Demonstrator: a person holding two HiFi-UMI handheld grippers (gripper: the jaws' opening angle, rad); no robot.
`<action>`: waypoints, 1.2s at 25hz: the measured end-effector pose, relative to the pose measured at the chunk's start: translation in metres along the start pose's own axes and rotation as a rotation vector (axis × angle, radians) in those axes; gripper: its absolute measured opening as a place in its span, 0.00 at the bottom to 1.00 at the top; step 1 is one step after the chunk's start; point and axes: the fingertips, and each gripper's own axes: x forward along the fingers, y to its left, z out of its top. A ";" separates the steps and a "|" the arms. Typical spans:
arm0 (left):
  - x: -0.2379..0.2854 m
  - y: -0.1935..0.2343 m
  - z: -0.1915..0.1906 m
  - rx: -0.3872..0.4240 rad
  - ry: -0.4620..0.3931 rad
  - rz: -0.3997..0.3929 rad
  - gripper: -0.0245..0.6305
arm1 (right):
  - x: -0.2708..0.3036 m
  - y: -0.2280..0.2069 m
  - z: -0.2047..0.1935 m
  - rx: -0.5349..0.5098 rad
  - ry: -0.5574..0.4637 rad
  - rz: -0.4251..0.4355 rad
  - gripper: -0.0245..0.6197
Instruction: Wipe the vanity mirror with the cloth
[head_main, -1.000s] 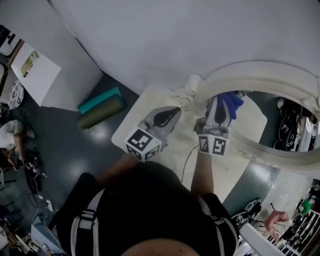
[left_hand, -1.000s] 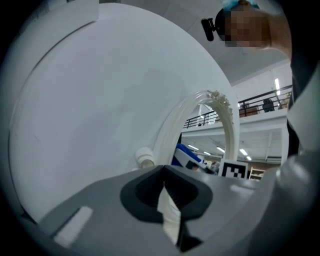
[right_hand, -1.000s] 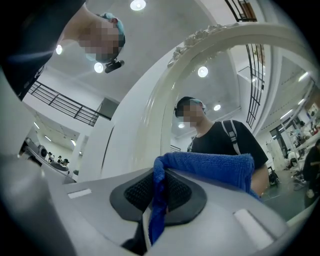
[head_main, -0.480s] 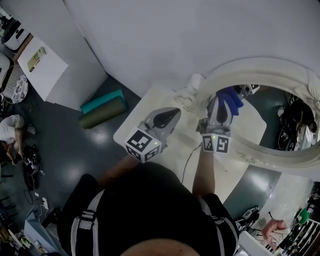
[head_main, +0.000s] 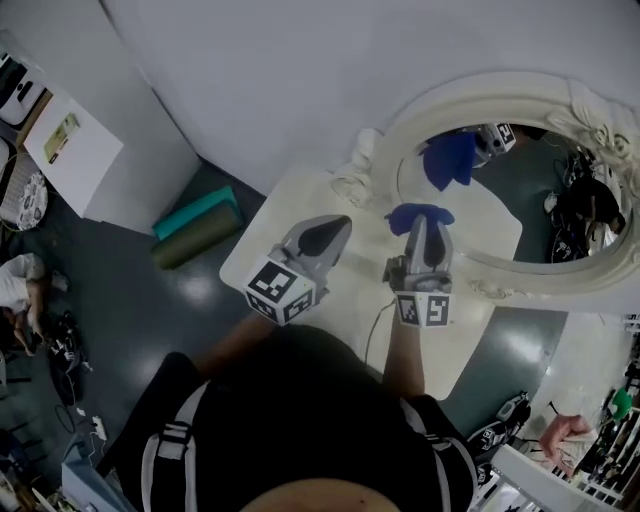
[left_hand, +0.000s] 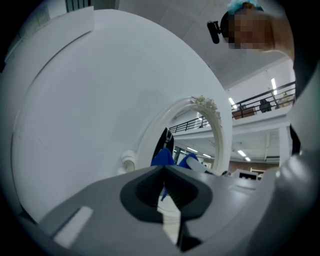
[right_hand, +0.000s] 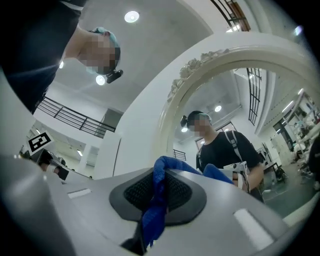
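The vanity mirror (head_main: 560, 92) has an ornate cream frame and stands at the far right of the white table (head_main: 470, 345). My right gripper (head_main: 420, 224) is shut on a blue cloth (head_main: 416, 214), held just in front of the frame's lower left rim, off the glass. The cloth's reflection (head_main: 449, 158) shows apart from it in the mirror. In the right gripper view the cloth (right_hand: 154, 205) hangs pinched between the jaws, with the mirror frame (right_hand: 200, 62) ahead. My left gripper (head_main: 334, 226) hovers over the table's left part, shut and empty (left_hand: 163, 172).
A small white jar (head_main: 363, 148) and a clear glass item (head_main: 350, 185) stand at the mirror's left foot. A thin cable (head_main: 375, 318) lies on the table near me. Teal and olive rolls (head_main: 195, 225) lie on the dark floor, left of the table.
My right gripper has drawn the cloth back from the mirror glass toward me. The left gripper has kept its place, and my head view has shifted so more of the mirror shows.
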 end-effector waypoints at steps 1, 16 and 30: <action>0.001 -0.006 -0.003 -0.004 0.005 -0.014 0.05 | -0.010 -0.002 0.002 0.000 0.004 -0.017 0.09; 0.096 -0.222 -0.042 0.060 0.052 -0.315 0.05 | -0.231 -0.144 0.116 -0.072 -0.014 -0.446 0.10; 0.148 -0.229 -0.033 0.104 0.045 -0.340 0.05 | -0.233 -0.195 0.127 -0.109 -0.053 -0.547 0.09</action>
